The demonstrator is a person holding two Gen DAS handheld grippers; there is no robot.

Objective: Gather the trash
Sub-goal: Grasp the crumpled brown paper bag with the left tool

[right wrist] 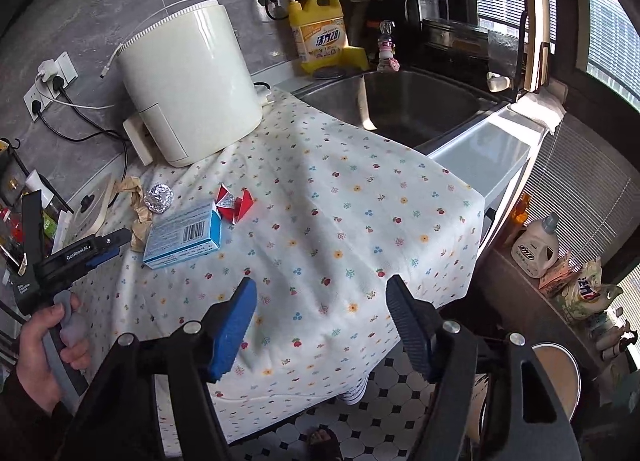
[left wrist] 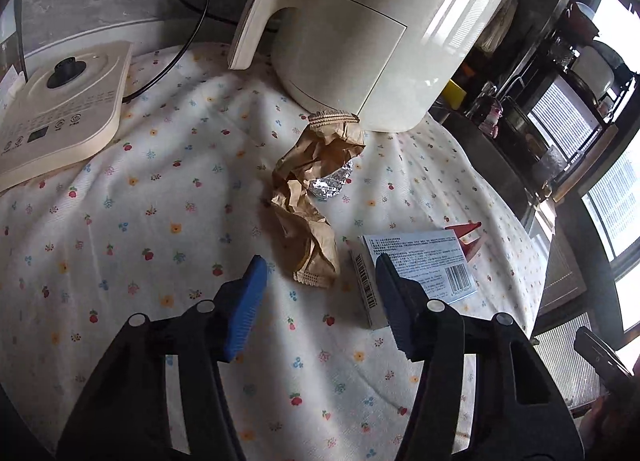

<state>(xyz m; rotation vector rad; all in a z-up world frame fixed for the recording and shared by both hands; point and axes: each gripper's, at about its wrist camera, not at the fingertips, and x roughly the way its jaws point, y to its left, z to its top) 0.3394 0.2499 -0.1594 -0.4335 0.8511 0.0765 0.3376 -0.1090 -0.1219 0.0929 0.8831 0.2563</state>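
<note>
On the flowered tablecloth [right wrist: 360, 221] 4 bits of trash lie in a loose row, seen from the right wrist camera. At 9 o'clock the crumpled brown paper [right wrist: 138, 205] runs as a long strip from 12 to 6, one frilled end under the white air fryer [right wrist: 188, 81], the other near the left gripper [right wrist: 120, 241]. Touching its right side sits the foil ball [right wrist: 159, 198]. Just below that lies the blue box [right wrist: 182, 235], flat, barcode up, long axis running 8 to 2 o'clock. The red wrapper [right wrist: 236, 205] lies at its upper right corner, its points aimed toward 5 o'clock.

In the left wrist view the left gripper [left wrist: 320, 289] stands about half open with nothing held; the paper's lower end [left wrist: 316, 261] sits just ahead of the gap, and the right finger [left wrist: 394, 301] overlaps the box [left wrist: 420, 261].

The right gripper [right wrist: 322, 313] hangs over bare cloth at 6 o'clock, jaws well apart, empty.
</note>
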